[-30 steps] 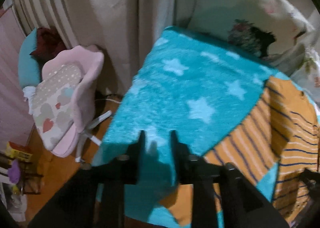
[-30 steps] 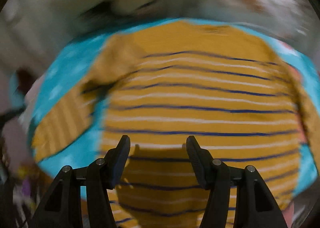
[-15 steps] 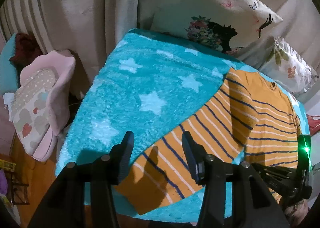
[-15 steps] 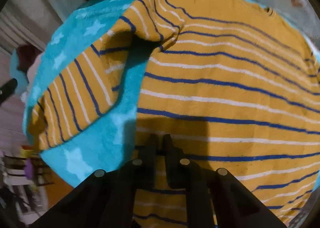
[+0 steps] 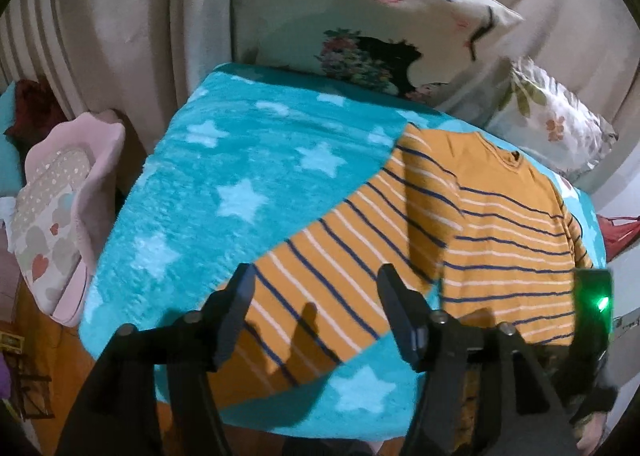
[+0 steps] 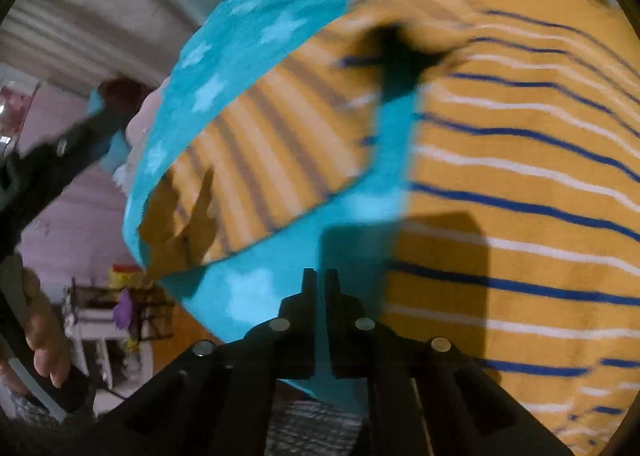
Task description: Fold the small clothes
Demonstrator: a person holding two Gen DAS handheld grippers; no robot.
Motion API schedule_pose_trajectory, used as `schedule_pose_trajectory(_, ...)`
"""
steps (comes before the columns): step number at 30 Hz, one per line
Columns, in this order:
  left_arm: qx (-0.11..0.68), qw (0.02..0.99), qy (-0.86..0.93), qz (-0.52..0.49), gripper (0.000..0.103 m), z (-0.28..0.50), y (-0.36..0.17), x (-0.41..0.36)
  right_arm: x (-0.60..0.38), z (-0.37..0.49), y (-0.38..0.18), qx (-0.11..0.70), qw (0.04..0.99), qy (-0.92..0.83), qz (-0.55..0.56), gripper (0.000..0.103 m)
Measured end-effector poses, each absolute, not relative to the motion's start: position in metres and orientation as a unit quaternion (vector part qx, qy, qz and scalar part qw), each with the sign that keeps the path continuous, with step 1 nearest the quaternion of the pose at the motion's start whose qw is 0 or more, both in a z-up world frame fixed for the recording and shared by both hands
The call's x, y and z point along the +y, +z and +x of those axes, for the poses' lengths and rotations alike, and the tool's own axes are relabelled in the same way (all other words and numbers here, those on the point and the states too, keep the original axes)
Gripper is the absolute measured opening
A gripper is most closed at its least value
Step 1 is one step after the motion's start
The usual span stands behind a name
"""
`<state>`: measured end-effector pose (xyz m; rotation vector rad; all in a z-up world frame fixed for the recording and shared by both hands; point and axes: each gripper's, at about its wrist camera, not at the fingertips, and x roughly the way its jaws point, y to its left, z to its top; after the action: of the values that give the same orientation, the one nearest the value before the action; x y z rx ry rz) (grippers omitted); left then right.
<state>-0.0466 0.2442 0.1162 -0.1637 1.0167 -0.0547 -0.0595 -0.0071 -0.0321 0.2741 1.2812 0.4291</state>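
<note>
An orange long-sleeved shirt (image 5: 508, 240) with blue and white stripes lies flat on a turquoise star blanket (image 5: 240, 176). Its left sleeve (image 5: 320, 288) stretches toward the blanket's near edge. My left gripper (image 5: 314, 296) is open and hovers above that sleeve near the cuff, holding nothing. In the right wrist view the shirt body (image 6: 520, 176) fills the right side and the sleeve (image 6: 256, 172) lies to the left. My right gripper (image 6: 320, 284) is shut with nothing between its fingers, above bare blanket (image 6: 352, 212) beside the shirt's hem corner.
Two pillows (image 5: 360, 16) (image 5: 552, 124) lean at the far side of the bed. A pink chair with a heart cushion (image 5: 60, 212) stands left of the bed, with curtains (image 5: 120, 16) behind. The left gripper (image 6: 52, 160) and a hand (image 6: 44, 340) show at the right wrist view's left edge.
My left gripper opened wider and moved right over the sleeve. My right gripper closed and shifted left from over the shirt body to the blanket beside the hem.
</note>
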Motion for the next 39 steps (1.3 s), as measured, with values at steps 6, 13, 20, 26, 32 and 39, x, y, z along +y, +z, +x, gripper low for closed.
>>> schedule_pose_trajectory(6, 0.494, 0.867, -0.028, -0.063, 0.069, -0.070, 0.114, 0.187, -0.096, -0.069, -0.015, 0.541, 0.812, 0.112, 0.188, 0.028)
schedule_pose_trajectory(13, 0.509, 0.859, -0.040, -0.031, 0.070, -0.099, 0.105, 0.105, -0.208, -0.104, -0.009, 0.519, 0.819, 0.024, 0.245, 0.034)
schedule_pose_trajectory(20, 0.515, 0.855, -0.058, 0.014, 0.070, -0.129, 0.101, 0.034, -0.272, -0.139, -0.012, 0.510, 0.824, -0.009, 0.246, 0.043)
schedule_pose_trajectory(26, 0.520, 0.851, -0.067, 0.021, 0.083, -0.146, 0.099, 0.006, -0.309, -0.154, -0.012, 0.500, 0.826, -0.023, 0.258, 0.044)
schedule_pose_trajectory(32, 0.526, 0.848, -0.066, 0.022, 0.084, -0.154, 0.098, -0.004, -0.323, -0.164, -0.013, 0.501, 0.826, -0.021, 0.257, 0.044)
schedule_pose_trajectory(39, 0.527, 0.848, -0.058, 0.027, 0.084, -0.160, 0.097, -0.004, -0.327, -0.167, -0.017, 0.503, 0.823, -0.023, 0.262, 0.047)
